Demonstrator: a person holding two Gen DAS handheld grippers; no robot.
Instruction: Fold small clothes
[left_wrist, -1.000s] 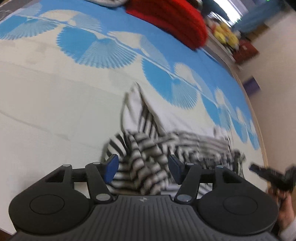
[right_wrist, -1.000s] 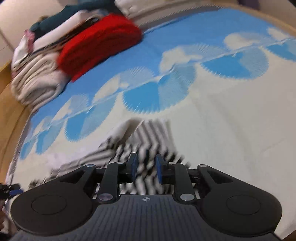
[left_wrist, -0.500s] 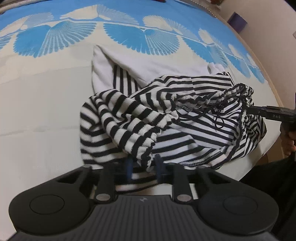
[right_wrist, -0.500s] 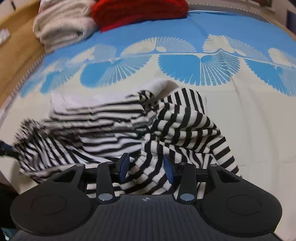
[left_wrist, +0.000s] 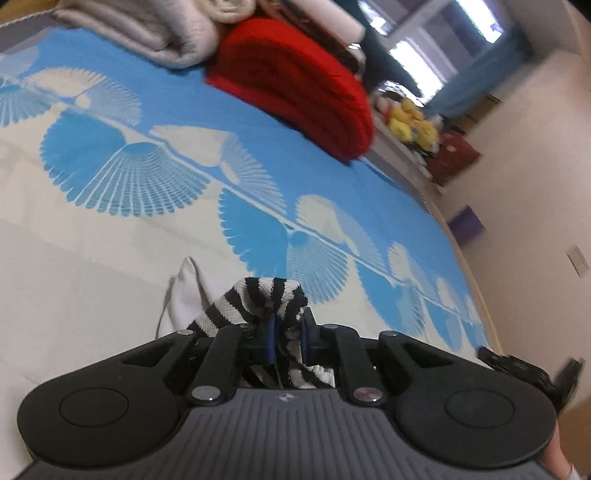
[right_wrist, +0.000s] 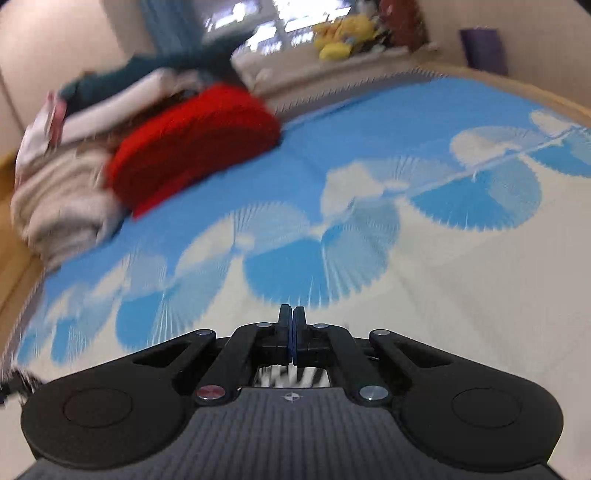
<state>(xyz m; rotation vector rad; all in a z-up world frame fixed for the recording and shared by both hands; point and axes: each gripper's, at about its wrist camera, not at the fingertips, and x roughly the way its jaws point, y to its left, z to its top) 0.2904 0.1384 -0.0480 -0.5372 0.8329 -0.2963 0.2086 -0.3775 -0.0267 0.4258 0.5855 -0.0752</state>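
Observation:
My left gripper (left_wrist: 286, 332) is shut on a bunched fold of the black-and-white striped garment (left_wrist: 258, 295), which is lifted off the bed. A white part of the garment (left_wrist: 184, 291) trails down to the left onto the bedcover. My right gripper (right_wrist: 291, 325) is shut with its pads pressed together. Blurred striped garment (right_wrist: 291, 376) shows just under their base, so the hold looks like a thin pinch. The rest of the garment is hidden beneath both grippers. In the left wrist view the right gripper (left_wrist: 517, 365) sits at the lower right edge.
The bedcover (left_wrist: 129, 166) is blue and cream with a fan pattern. A folded red blanket (left_wrist: 295, 96) and beige folded bedding (left_wrist: 147, 33) lie at the far end. Yellow soft toys (left_wrist: 410, 122) and a purple box (left_wrist: 465, 221) stand beyond the bed's right side.
Both views have swung up from the crumpled garment toward the far end of the bed. The left gripper keeps its hold and has lifted a fold. The right jaws have shut.

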